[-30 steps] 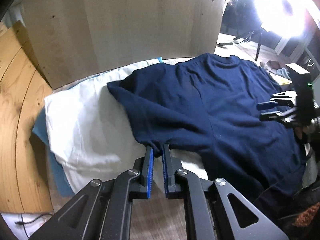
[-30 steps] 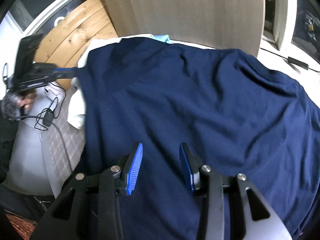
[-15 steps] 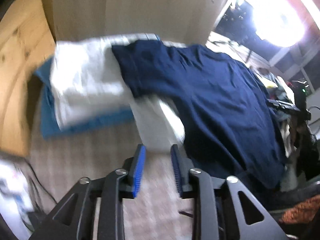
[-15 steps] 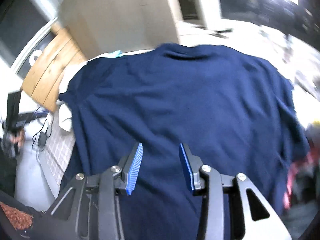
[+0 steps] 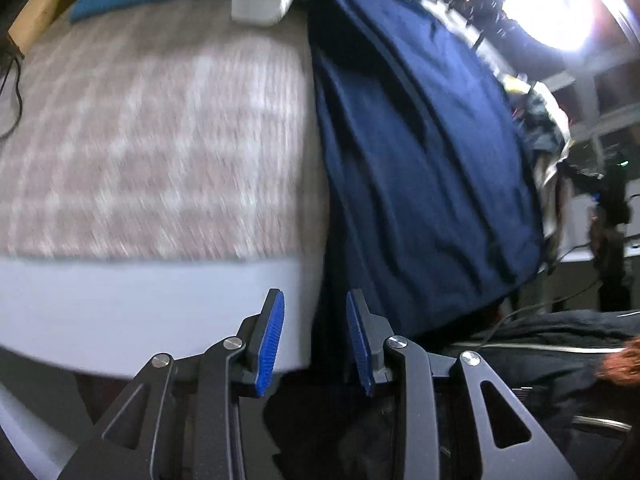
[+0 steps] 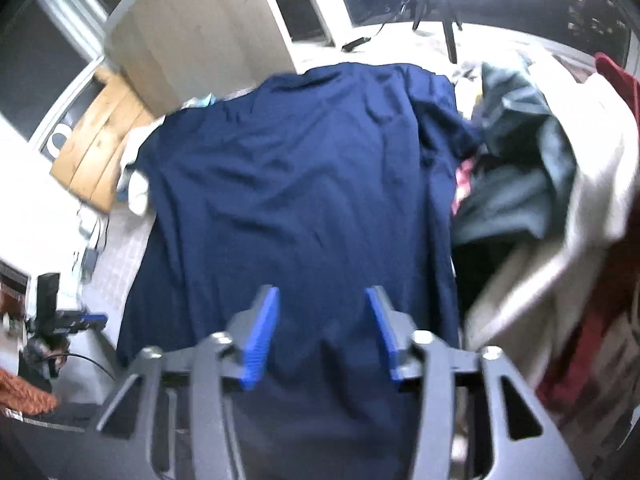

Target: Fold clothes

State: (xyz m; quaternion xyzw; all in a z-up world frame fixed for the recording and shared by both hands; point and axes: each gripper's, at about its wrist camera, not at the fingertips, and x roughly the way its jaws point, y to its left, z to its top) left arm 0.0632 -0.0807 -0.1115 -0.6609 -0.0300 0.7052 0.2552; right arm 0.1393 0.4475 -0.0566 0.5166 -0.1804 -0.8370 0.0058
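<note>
I see the navy shirt point(image 6: 304, 184), soft and creased, spread flat on the checked woven bed cover point(image 5: 152, 128). My left gripper point(image 5: 315, 336) and right gripper point(image 6: 322, 328) both have ribbed blue jaws parted, holding nothing. A rumpled clothes pile point(image 6: 532, 184) sits beside the shirt.

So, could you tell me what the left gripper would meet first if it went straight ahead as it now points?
Most likely the left edge of the dark navy cotton shirt, which lies between the open left gripper fingers; depth is unclear through motion blur.
</note>
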